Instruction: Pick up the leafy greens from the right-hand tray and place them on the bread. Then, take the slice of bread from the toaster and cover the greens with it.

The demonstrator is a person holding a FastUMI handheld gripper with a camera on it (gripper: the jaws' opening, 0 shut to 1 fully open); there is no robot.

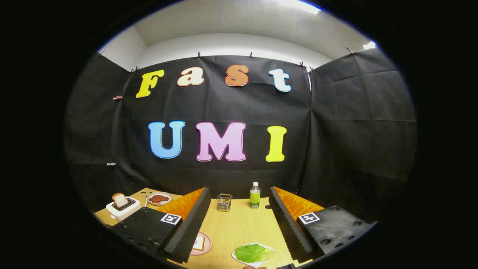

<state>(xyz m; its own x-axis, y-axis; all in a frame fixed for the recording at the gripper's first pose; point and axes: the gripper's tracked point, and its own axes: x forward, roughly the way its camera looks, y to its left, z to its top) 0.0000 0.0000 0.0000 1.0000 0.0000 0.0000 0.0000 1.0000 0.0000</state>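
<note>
Meanwhile, tool (239,228) spread wide above leafy greens (254,253); beyond on table (239,228): wire holder (224,202), bottle (255,195), toaster (122,208) holding slice of bread (120,200).

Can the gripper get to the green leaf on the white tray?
Probably yes. The gripper has its fingers open, and the leafy greens lie between them on the tray, with nothing in the way.
</note>
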